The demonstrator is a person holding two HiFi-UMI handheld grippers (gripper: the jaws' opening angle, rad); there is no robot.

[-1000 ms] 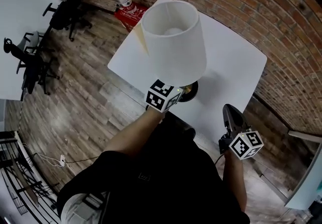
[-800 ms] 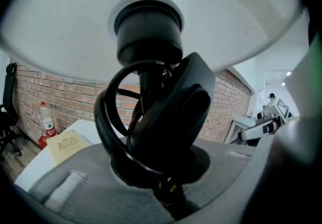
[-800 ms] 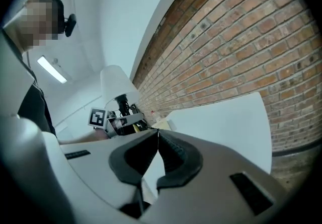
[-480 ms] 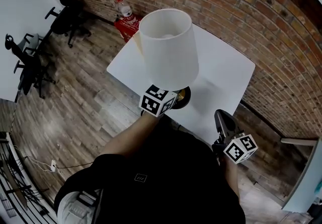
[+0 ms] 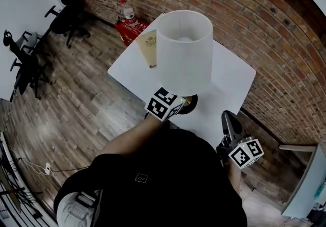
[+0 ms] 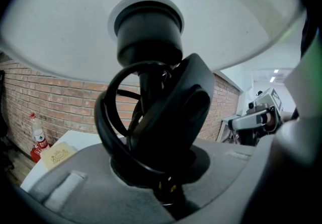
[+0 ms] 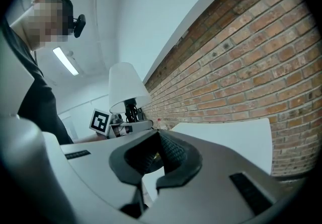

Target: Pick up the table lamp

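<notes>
Left gripper (image 6: 166, 190) was clamped tight on the black stem of the table lamp (image 5: 184, 50), below the socket, with a loop of black cord (image 6: 108, 117) bunched up right above the jaws. Lamp sat upright in that grip, white shade on top, over the near edge of the white table (image 5: 232, 75). Couldn't tell if its dark base (image 5: 189, 104) touched the tabletop. Right gripper (image 5: 230, 123) hung off by the table's corner, jaws together, nothing in them. Tan card (image 5: 147, 50) lay on the table beside the shade.

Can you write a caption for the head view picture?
Left hand-held gripper grips a white-shaded table lamp over a white table by a brick wall.
</notes>
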